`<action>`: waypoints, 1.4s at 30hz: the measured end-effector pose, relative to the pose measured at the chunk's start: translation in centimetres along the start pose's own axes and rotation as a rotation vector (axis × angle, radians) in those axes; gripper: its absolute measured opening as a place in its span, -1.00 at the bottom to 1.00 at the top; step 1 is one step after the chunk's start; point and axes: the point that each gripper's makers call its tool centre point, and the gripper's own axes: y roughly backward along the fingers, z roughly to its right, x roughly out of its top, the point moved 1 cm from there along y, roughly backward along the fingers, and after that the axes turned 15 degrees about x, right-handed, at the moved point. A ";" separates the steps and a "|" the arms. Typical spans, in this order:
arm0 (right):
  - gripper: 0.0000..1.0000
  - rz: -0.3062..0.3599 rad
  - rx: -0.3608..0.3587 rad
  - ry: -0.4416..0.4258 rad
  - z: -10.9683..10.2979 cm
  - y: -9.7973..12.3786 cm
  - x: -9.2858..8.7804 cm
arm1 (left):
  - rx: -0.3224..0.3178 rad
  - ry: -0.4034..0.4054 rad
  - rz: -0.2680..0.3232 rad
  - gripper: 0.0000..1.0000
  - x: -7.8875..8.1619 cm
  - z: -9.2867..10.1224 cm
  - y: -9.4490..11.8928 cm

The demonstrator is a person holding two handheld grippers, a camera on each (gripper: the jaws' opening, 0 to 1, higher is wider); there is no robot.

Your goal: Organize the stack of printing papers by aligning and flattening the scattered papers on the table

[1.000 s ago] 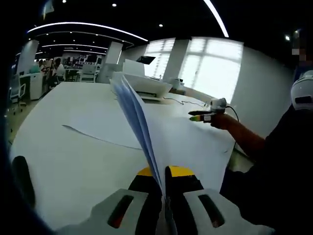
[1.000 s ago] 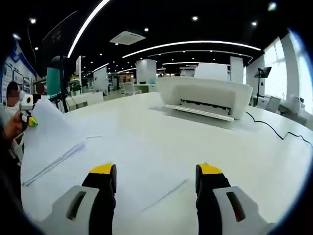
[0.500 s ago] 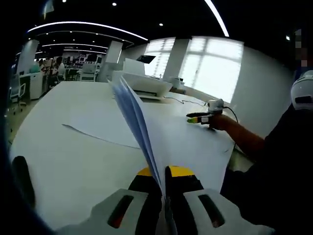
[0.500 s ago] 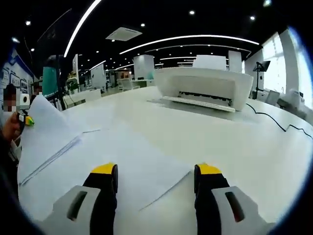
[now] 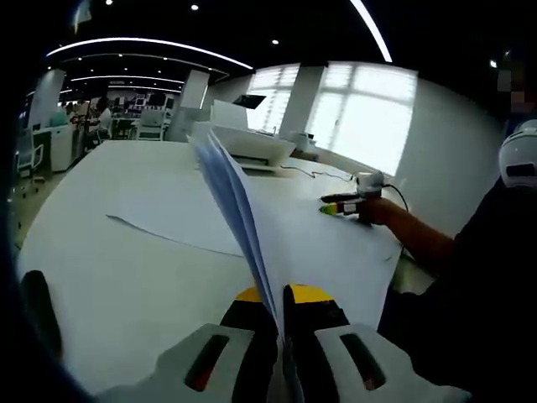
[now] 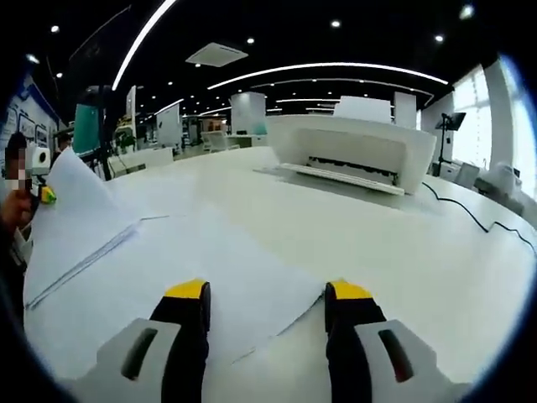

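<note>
Papers in left gripper view: left tongs clamped on the near edge of a lifted sheaf, which stands on edge running away from the jaws over the white surface; right tongs low beyond it. Right gripper view: right tongs apart, straddling a loose sheet corner dead ahead, printer behind, sheaf off left

**No legible text**

Nothing can be read in either view. The wall panels at the far left of the right gripper view carry blue-and-white graphics, but they are too small and blurred to make out. The sheets of paper on the surface show blank white, and the printer bears no readable brand.
</note>
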 end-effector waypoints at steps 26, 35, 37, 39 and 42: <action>-0.92 0.026 0.095 -0.036 -2.0 0.6 -0.4 | -0.004 0.006 -0.004 -0.85 -0.6 -0.8 -0.3; -1.00 0.049 0.097 -0.014 -2.5 1.0 0.1 | -0.005 0.007 -0.006 -0.85 -0.7 -0.7 -0.4; -1.00 0.073 0.091 -0.013 -2.5 1.3 0.4 | -0.005 0.008 -0.006 -0.85 -0.7 -0.7 -0.4; -1.00 0.111 0.086 -0.014 -2.4 1.6 1.0 | -0.004 0.007 -0.007 -0.85 -0.7 -0.7 -0.4; -1.00 0.183 0.091 -0.054 -2.1 2.4 1.9 | -0.004 0.010 -0.006 -0.85 -0.7 -0.7 -0.4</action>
